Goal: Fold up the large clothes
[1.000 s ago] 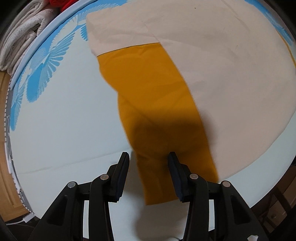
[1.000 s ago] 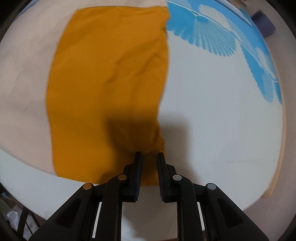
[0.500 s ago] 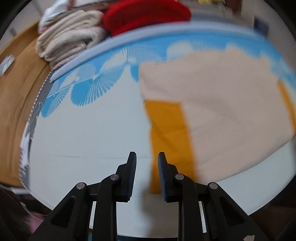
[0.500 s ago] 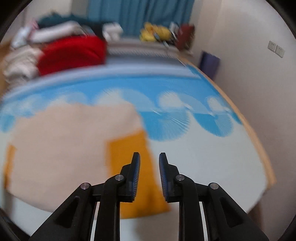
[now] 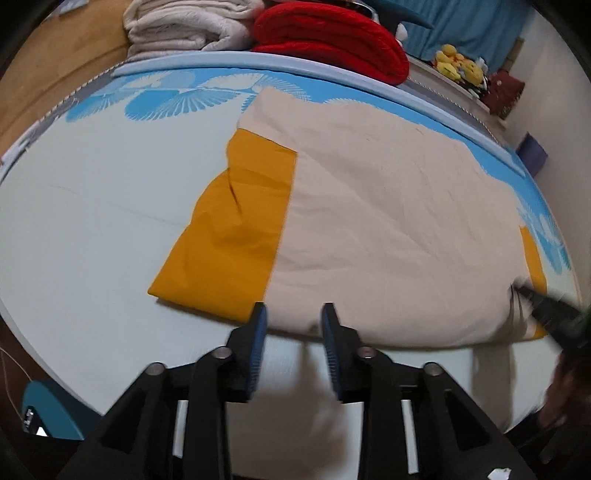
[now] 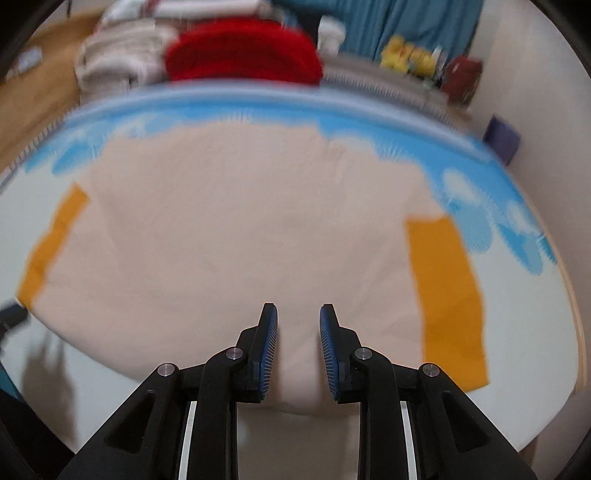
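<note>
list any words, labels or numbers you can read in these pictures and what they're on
None can be read.
The cream and orange garment shows no print or tag.
The bed sheet has only a blue fan pattern.
The small white marks on the dark object at the left wrist view's lower left are too small to read.
The right wrist view is blurred.

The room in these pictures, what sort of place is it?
Most likely a bedroom. The cream and orange garment lies spread on a bed sheet printed with blue fans, folded blankets are stacked behind it, and a blue curtain hangs at the back.
</note>
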Motion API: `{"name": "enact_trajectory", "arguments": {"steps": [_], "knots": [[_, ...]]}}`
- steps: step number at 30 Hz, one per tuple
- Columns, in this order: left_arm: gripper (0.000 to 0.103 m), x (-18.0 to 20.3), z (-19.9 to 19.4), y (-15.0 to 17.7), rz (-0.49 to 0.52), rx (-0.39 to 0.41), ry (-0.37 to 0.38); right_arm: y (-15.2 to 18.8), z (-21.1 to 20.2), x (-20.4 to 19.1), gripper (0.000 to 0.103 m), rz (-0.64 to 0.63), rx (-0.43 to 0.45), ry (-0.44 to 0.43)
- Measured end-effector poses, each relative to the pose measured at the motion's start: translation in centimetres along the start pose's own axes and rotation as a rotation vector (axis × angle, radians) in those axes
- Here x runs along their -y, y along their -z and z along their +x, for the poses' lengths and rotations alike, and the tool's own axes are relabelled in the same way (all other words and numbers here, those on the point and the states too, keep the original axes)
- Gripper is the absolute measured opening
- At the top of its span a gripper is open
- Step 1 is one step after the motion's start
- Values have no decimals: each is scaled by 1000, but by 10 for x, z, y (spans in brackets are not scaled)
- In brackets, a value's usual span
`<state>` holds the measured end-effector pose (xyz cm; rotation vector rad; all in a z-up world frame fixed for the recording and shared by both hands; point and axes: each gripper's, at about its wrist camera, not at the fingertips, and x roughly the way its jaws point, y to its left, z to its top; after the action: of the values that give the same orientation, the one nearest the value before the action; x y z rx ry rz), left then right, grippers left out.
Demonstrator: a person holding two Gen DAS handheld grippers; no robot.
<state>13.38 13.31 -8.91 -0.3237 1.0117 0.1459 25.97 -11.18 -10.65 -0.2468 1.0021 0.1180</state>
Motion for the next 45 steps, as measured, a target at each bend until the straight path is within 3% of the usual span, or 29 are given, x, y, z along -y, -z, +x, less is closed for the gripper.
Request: {"name": "enact_trajectory", "arguments": {"steps": [2,3,5,8,19,28,30,31,35,40,45], "knots": [[50,-11,7,3,-66,-38,57,9,27,-5,25,-16,-140,7],[53,-19,15,1,-121,-86,121,13,36,-5,25,-31,-185,24],[56,-26,28,4,-177,-141,182,16,41,-7,25,-46,-206,44],[62,-37,41,5,-242,-178,209,15,40,-7,25,-47,-213,44],[71,-80,62,-6,-590,-123,329,19,40,-1,25,-21,-214,3],[70,-87,65,-12,-661,-32,326,19,40,1,25,-10,-216,-25],[60,-84,66,-16,-650,-16,307,18,41,4,25,-8,-217,-31],[41,-84,66,-17,-645,-15,297,18,42,6,25,-5,-218,-34],[16,-83,67,-19,-661,-12,327,16,43,9,25,20,-216,-43],[9,-71,36,-40,-553,52,361,12,34,12,25,70,-175,-21],[8,-67,-5,-57,-479,125,366,-7,0,-1,25,137,-33,-25]]}}
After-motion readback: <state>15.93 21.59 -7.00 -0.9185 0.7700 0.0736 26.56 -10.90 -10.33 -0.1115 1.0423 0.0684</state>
